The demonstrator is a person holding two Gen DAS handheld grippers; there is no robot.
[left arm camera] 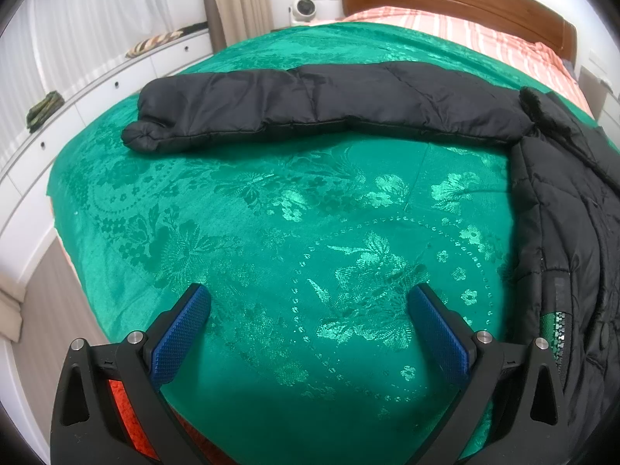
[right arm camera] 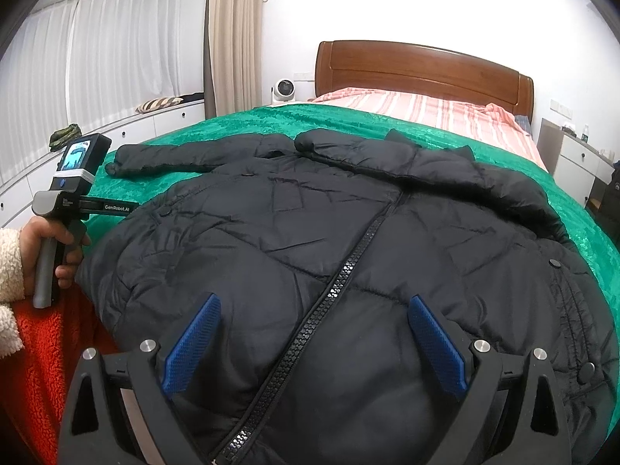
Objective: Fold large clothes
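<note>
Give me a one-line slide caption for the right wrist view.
Open right gripper over a zipped black jacket on the green bedspread.

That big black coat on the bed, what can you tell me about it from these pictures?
The black puffer jacket is quilted, with slightly shiny padded fabric. It lies front up, spread flat on the green bedspread. Its chunky black zipper is closed and runs diagonally in the right wrist view. Round snap buttons dot the front. One sleeve stretches straight out sideways; the other folds across near the collar. Both grippers hover open; neither visibly grips it.
</note>
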